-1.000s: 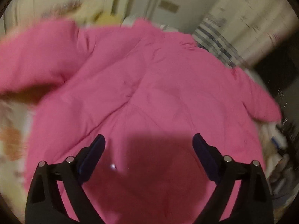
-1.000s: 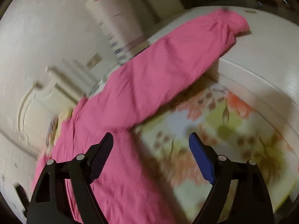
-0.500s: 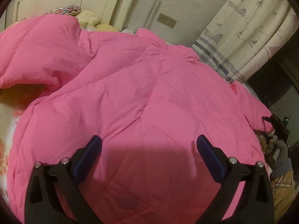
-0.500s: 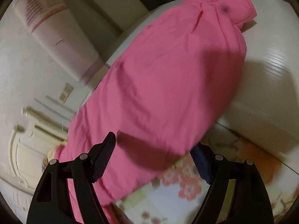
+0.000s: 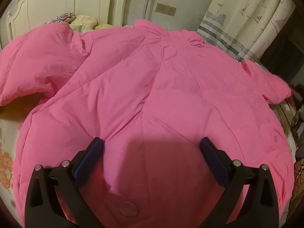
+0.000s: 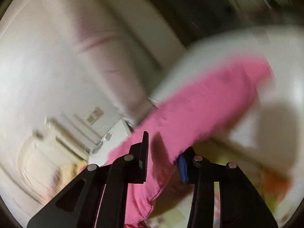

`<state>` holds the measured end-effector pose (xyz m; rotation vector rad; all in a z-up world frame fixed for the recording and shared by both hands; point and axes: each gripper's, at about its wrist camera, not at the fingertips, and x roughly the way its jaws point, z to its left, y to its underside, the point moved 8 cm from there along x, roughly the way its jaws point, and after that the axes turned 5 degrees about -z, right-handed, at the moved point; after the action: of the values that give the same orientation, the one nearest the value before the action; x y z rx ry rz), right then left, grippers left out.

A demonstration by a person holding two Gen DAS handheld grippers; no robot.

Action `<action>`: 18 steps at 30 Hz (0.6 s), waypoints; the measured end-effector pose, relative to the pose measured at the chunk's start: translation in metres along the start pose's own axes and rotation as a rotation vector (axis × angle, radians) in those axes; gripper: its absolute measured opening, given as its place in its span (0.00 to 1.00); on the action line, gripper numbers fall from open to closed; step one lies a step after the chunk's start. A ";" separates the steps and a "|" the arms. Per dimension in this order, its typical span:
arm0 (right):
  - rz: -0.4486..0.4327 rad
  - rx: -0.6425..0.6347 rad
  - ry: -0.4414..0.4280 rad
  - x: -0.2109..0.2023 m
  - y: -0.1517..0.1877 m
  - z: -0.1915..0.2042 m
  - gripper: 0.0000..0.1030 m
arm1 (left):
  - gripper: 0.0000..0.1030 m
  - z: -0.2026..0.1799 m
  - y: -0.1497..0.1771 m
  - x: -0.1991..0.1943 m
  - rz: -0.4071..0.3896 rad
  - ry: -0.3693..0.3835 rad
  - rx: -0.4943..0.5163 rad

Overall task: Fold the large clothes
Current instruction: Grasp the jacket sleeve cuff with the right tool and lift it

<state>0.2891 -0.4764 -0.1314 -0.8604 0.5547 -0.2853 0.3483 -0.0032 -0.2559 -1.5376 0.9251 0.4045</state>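
Note:
A large pink padded jacket (image 5: 152, 95) lies spread on the bed, collar at the far side, one sleeve (image 5: 36, 66) bent out to the left. My left gripper (image 5: 151, 152) is open and hovers over the jacket's near hem, holding nothing. In the blurred right wrist view my right gripper (image 6: 163, 155) has closed on the other pink sleeve (image 6: 205, 110), which runs up and right from between the jaws and is lifted off the bed.
A floral bedsheet (image 5: 7, 163) shows at the left. A white headboard (image 5: 53, 3) and pillows (image 5: 83, 20) are at the far side. A patterned curtain (image 5: 247, 19) hangs at the right. A white footboard (image 6: 275, 60) lies behind the sleeve.
My right gripper closed on the sleeve and is swinging it up; its view is now blurred. My left gripper stayed open and moved in slightly over the hem.

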 end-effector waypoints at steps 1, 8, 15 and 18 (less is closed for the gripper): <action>-0.027 -0.087 -0.034 -0.005 -0.004 0.027 0.39 | 0.98 0.001 0.001 0.000 -0.003 0.000 0.000; -0.007 -0.700 -0.306 -0.036 0.084 0.217 0.40 | 0.98 0.005 0.003 -0.002 -0.016 0.013 -0.012; 0.481 -1.304 -0.334 -0.008 0.309 0.242 0.40 | 0.98 0.008 0.004 -0.005 -0.023 0.030 -0.026; 0.498 -1.329 -0.328 -0.008 0.315 0.221 0.41 | 0.98 0.009 0.004 -0.005 -0.025 0.034 -0.029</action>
<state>0.4139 -0.1345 -0.2586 -1.9406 0.5993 0.7780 0.3443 0.0073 -0.2570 -1.5854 0.9290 0.3761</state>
